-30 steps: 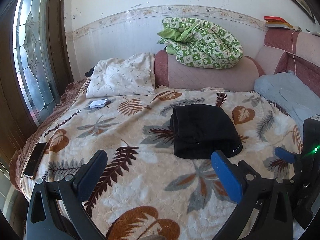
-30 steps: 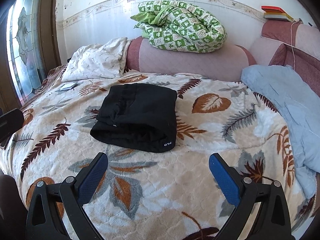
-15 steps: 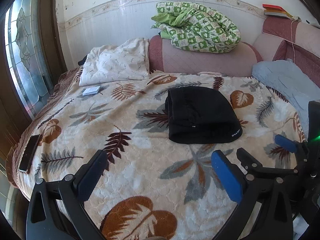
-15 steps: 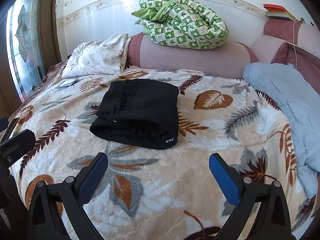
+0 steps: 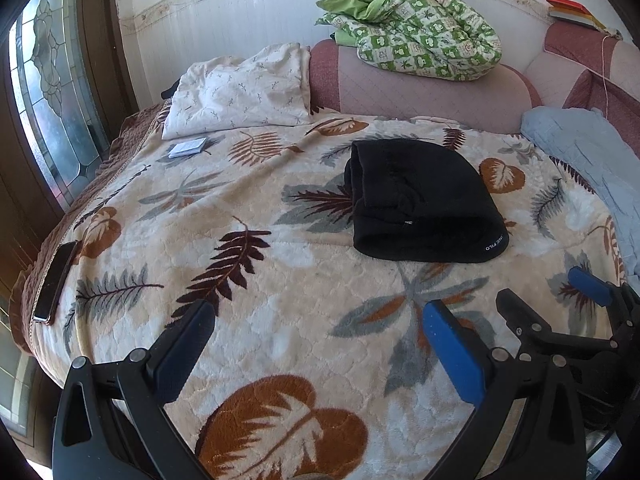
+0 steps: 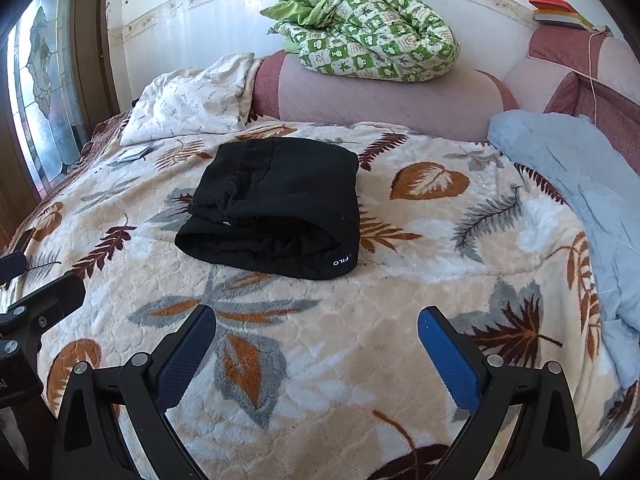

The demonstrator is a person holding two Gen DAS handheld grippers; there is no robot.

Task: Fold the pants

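A bed fills both views, covered by a cream fleece blanket [image 5: 280, 280] printed with brown, rust and grey leaves. The black pants [image 5: 424, 204], folded into a thick compact bundle, lie on the blanket toward the far middle of the bed, a small white logo at the near right corner. The left gripper [image 5: 320, 350] hovers at the near edge with its blue-padded fingers spread wide, holding nothing. The right gripper [image 6: 316, 348] sits likewise at the near edge, fingers wide apart and empty, well short of the pants.

At the far left a white patterned pillow [image 5: 240, 88] leans against a pink padded headboard [image 5: 432, 88]. A green-and-white checked quilt [image 5: 412, 32] is bundled on top of the headboard. A pale blue cover [image 6: 580, 184] is rumpled along the right side. A small booklet [image 5: 188, 147] lies near the pillow, and a dark phone [image 5: 54, 280] rests at the left edge. A leaded-glass window [image 5: 52, 92] stands on the left; books [image 6: 554, 10] sit far right, against a white wall.
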